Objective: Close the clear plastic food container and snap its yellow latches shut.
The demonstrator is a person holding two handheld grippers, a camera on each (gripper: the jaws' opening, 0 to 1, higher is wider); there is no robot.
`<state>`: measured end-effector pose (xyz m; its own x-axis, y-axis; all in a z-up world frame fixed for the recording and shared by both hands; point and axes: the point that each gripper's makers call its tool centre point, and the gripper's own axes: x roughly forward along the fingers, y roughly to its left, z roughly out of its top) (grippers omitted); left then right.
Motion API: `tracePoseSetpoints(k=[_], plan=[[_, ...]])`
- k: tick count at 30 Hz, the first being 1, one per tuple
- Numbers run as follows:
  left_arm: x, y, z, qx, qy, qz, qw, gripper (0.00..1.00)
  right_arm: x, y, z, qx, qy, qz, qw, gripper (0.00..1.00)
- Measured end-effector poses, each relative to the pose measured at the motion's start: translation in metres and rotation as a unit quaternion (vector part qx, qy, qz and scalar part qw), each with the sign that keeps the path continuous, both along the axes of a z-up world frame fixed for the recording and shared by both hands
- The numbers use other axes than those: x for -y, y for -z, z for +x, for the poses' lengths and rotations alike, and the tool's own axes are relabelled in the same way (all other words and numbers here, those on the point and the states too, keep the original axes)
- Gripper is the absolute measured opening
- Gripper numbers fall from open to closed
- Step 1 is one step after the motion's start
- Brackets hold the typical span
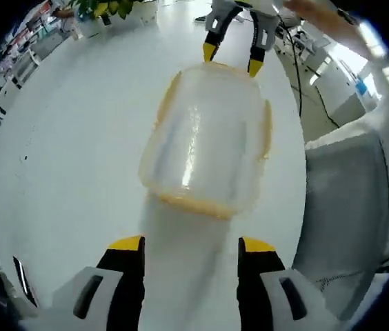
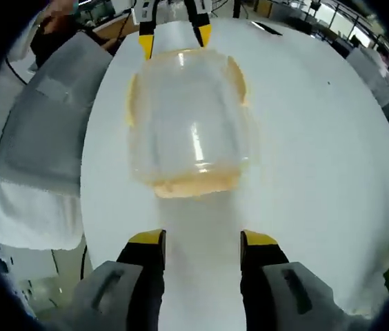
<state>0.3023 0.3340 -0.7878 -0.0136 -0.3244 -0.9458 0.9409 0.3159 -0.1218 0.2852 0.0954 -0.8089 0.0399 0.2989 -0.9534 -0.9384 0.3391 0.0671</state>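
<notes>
The clear plastic container (image 1: 205,134) (image 2: 187,124) sits in the middle of a white table (image 1: 77,152) (image 2: 305,138). Yellow latches (image 1: 268,127) (image 2: 131,96) run along its sides and both ends. Whether they are snapped down is unclear. My left gripper (image 1: 191,245) stands open just short of the container's near end, nothing between its jaws. It also appears at the container's far end in the right gripper view (image 2: 174,40). My right gripper (image 2: 201,239) is open at the opposite end, a little away from the container, and appears at the top of the left gripper view (image 1: 232,58).
A grey padded chair (image 1: 346,186) (image 2: 39,145) stands close against the table's edge on one side. Potted plants (image 1: 105,8) sit at the far rim. A person's hand (image 1: 312,10) holds the right gripper. Shelves and desks lie beyond the table.
</notes>
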Motion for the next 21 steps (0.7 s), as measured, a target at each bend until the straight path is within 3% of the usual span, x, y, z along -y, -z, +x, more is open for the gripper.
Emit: tracePoseSetpoints(k=[2,3,5,6,7,8,9,10,11,12,14,15,17,18,21], plan=[[-0.001,-0.006,0.005,-0.001,-0.045,-0.01,0.9989,0.44,0.011,-0.003,0.001,-0.016,0.046,-0.012,0.9987,0.34],[-0.002,-0.009,0.005,-0.013,-0.076,-0.014,0.9969,0.44,0.018,-0.007,0.004,-0.031,0.101,-0.013,0.9943,0.32],[-0.002,-0.015,0.006,-0.046,-0.155,-0.026,0.9865,0.45,0.017,-0.013,0.009,-0.036,0.137,0.009,0.9899,0.3],[0.001,-0.018,0.007,-0.061,-0.182,-0.041,0.9805,0.44,0.011,-0.021,0.009,-0.053,0.178,0.041,0.9817,0.3],[0.009,-0.024,0.008,-0.087,-0.226,-0.073,0.9676,0.43,0.005,-0.028,0.009,-0.072,0.208,0.069,0.973,0.31],[0.016,-0.028,0.011,-0.097,-0.248,-0.1,0.9588,0.41,-0.006,-0.037,0.008,-0.097,0.235,0.111,0.9606,0.33],[0.023,-0.033,0.016,-0.107,-0.282,-0.129,0.9447,0.4,-0.013,-0.042,0.007,-0.113,0.25,0.135,0.952,0.34],[0.027,-0.035,0.017,-0.118,-0.304,-0.14,0.9348,0.4,-0.023,-0.051,0.004,-0.148,0.281,0.167,0.9335,0.35],[0.03,-0.035,0.017,-0.135,-0.335,-0.146,0.921,0.4,-0.029,-0.056,0.001,-0.17,0.292,0.184,0.9229,0.36],[0.032,-0.033,0.018,-0.142,-0.351,-0.146,0.9137,0.39,-0.039,-0.061,-0.001,-0.192,0.305,0.209,0.9091,0.36],[0.036,-0.029,0.018,-0.149,-0.372,-0.152,0.9035,0.4,-0.05,-0.066,-0.002,-0.214,0.321,0.233,0.8928,0.35],[0.036,-0.024,0.015,-0.155,-0.382,-0.138,0.9006,0.4,-0.051,-0.064,-0.001,-0.217,0.329,0.229,0.8901,0.34],[0.035,-0.019,0.013,-0.159,-0.4,-0.121,0.8946,0.39,-0.054,-0.057,0.0,-0.21,0.329,0.219,0.8945,0.33],[0.035,-0.017,0.015,-0.153,-0.4,-0.122,0.8952,0.39,-0.055,-0.053,-0.001,-0.208,0.329,0.211,0.8968,0.34],[0.04,-0.017,0.012,-0.168,-0.415,-0.128,0.8848,0.35,-0.06,-0.044,-0.007,-0.218,0.328,0.191,0.8993,0.33]])
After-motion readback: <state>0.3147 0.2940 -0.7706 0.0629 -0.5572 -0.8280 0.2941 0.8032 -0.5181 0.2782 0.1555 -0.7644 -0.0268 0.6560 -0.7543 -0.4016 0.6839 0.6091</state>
